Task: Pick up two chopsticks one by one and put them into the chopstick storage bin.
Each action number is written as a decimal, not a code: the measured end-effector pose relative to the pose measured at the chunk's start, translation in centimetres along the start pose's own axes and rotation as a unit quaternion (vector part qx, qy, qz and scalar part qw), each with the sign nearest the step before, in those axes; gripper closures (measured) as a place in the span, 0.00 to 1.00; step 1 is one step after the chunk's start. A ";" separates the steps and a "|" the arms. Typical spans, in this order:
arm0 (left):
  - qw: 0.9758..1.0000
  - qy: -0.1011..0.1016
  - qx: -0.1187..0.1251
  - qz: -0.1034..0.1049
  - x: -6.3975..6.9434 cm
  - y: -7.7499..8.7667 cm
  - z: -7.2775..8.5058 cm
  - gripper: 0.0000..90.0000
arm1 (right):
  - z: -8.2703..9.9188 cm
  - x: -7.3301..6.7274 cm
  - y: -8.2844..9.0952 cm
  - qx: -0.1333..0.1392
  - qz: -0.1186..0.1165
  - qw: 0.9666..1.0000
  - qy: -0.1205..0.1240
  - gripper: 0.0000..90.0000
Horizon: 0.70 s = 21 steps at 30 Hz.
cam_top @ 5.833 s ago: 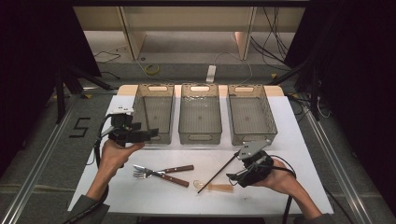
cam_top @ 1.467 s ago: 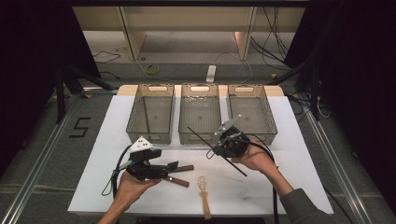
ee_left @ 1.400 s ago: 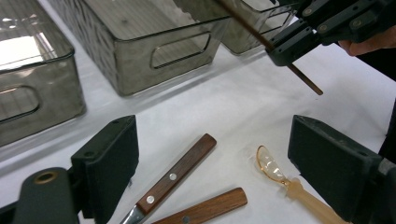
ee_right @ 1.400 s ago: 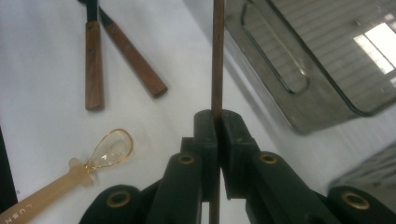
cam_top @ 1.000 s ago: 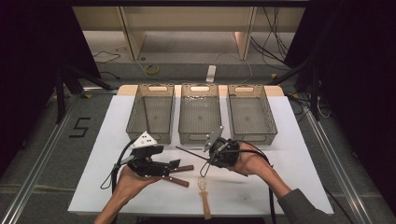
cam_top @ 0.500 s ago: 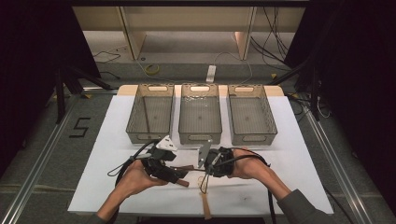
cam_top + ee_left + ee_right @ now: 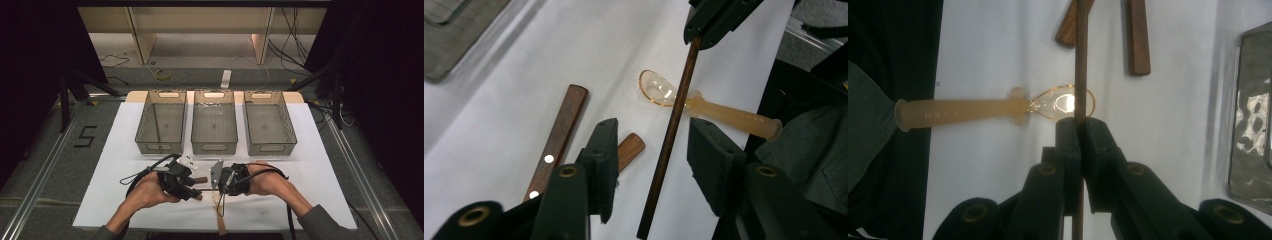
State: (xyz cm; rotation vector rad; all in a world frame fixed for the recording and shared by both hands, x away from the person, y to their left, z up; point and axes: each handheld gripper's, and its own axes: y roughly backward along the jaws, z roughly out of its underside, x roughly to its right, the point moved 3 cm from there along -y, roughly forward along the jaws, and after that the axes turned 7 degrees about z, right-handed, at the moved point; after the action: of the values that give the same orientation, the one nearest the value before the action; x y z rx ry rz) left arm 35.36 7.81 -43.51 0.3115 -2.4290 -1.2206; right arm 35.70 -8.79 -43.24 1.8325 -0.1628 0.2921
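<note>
**Kid:** What are you holding?

**Me:** My right gripper has its jaws squeezed tight on a long, thin, dark brown wooden stick. I hold it up off the white table so my other hand can take it.

**Kid:** Is the other hand grabbing it?

**Me:** Not yet. My left gripper has its jaws wide open, one on each side of the stick, not touching it. I think a hand-over is the plan.

**Kid:** What's under the stick?

**Me:** A see-through orange plastic spoon, lying flat. At 10 o'clock from its bowl, in the left gripper view, lie two brown wooden handles.

**Kid:** And those boxes?

**Me:** Three grey see-through plastic bins sit in a row at 12 o'clock from my hands. Maybe things get sorted there. I can't tell which bin.
</note>
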 end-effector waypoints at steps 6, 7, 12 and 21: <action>1.000 -0.010 -0.020 0.008 0.3 -0.7 0.1 0.70 | -0.3 -0.2 0.0 -0.002 0.001 1.000 0.009 0.96; 1.000 -0.014 -0.025 0.008 0.4 -0.8 0.2 0.72 | -0.4 -0.3 0.0 -0.005 -0.003 1.000 0.015 0.96; 0.999 -0.018 -0.032 0.017 0.6 -0.9 0.2 0.79 | -0.3 -0.4 -0.1 -0.011 -0.005 0.999 0.032 0.96; 0.998 -0.034 -0.038 0.034 1.0 -1.2 0.3 0.90 | -0.3 -0.6 -0.2 -0.010 -0.006 0.999 0.049 0.96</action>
State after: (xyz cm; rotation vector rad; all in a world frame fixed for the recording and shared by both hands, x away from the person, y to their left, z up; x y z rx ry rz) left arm 34.37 6.95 -44.37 0.1662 -2.4215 -1.3082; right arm 35.17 -8.43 -43.53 1.7947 -0.0857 0.3706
